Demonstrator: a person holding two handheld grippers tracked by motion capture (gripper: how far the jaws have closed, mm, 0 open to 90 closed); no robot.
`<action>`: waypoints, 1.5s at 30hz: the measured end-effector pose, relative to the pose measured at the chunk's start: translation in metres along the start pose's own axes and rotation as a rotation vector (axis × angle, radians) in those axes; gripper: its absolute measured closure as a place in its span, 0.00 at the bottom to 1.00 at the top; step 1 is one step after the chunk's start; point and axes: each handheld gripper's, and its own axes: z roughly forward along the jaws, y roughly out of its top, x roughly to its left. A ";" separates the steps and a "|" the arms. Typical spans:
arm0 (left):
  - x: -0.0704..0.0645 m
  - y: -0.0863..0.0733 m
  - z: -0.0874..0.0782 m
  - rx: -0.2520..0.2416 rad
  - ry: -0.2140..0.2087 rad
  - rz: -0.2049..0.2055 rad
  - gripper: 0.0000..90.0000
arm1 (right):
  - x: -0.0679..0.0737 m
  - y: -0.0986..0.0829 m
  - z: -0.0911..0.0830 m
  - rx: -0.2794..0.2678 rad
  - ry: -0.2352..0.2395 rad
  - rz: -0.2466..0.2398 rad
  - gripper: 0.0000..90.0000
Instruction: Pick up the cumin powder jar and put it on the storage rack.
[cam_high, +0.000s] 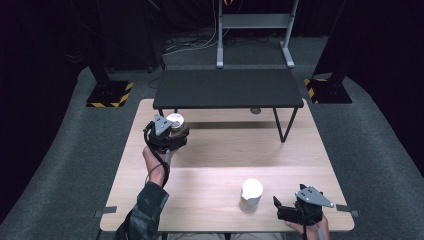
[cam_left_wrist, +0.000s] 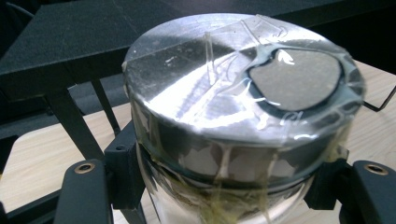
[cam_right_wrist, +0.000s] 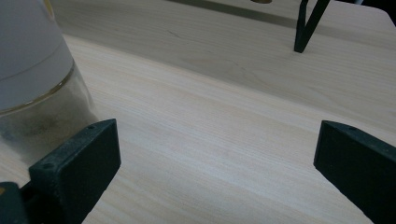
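Step in hand: you look to be carrying the clear glass jar with the taped silver metal lid (cam_left_wrist: 233, 121), lifted or just being set at the far left of the light wooden table (cam_high: 215, 185)

Where the jar is: in the high view the same jar (cam_high: 176, 123) sits at the far-left part of the tabletop, just in front of the low black shelf on thin black legs (cam_high: 227, 87); whether its base touches the wood I cannot tell

Left gripper (cam_high: 167, 134): clamped on the jar; in the left gripper view its two black jaws press the glass on either side just below the lid

Right gripper (cam_high: 290, 210): released, jaws spread wide and holding nothing, resting near the front right edge of the table

Second vessel: a white-topped frosted container (cam_high: 251, 195) stands upright just to the left of your right gripper; in the right gripper view it (cam_right_wrist: 32, 79) is beside the left jaw, not between the jaws

Jar's axis: long axis upright, lid facing up, with a dark round patch on top; strips of clear tape run over the lid and down the sides

Next move, as I judge it: keep the jar vertical, and set it down before loosening your grip; to take the white-topped container, shift the right gripper left so that both jaws straddle it
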 end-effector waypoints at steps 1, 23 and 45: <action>0.000 0.000 0.000 0.000 0.000 0.000 0.34 | 0.000 0.000 0.000 0.001 0.002 0.000 0.00; 0.012 0.027 -0.004 -0.012 -0.027 -0.009 0.34 | -0.001 0.000 0.000 0.005 0.004 0.001 0.00; 0.023 0.053 -0.004 -0.018 -0.054 -0.015 0.34 | 0.000 0.002 -0.001 0.006 0.003 -0.005 0.00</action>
